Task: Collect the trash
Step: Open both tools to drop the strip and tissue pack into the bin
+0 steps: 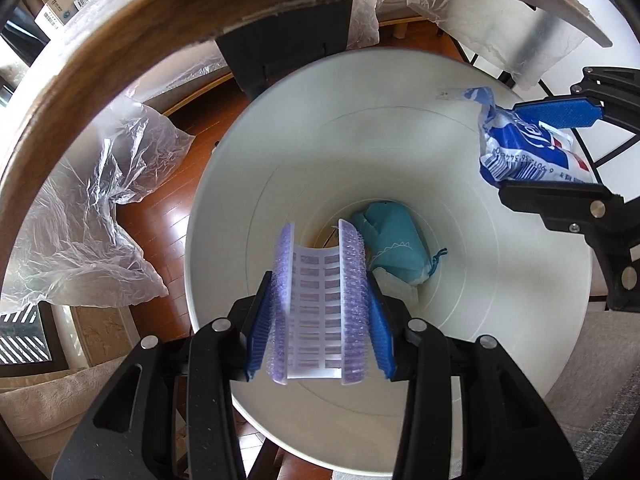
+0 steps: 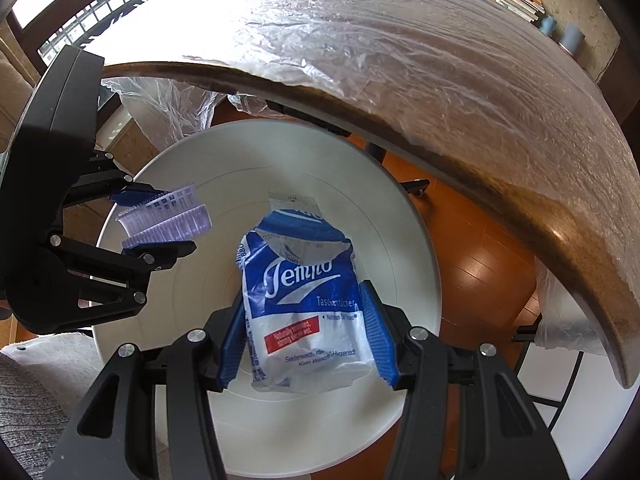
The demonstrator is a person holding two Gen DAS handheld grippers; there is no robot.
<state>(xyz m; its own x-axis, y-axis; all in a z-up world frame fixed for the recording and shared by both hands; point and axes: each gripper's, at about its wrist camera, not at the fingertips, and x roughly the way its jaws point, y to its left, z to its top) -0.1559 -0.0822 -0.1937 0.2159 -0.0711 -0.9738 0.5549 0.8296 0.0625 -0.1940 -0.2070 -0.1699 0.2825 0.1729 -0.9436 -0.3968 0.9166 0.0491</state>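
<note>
While over bin (image 1: pixel 400 128): wrapper (image 2: pixel 304 304) apparently between fingers (image 2: pixel 378 340).

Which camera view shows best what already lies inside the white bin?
The left wrist view: it looks straight down the white bin onto a teal item at its bottom. In the right wrist view the tissue packet held by the right gripper hides the bottom.

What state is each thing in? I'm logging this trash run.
Left gripper: shut on purple brush.
Purple brush: held above the bin.
Right gripper: shut on tissue packet.
Tissue packet: crumpled, torn open, held over bin.
White bin: open, teal item at the bottom.
</note>
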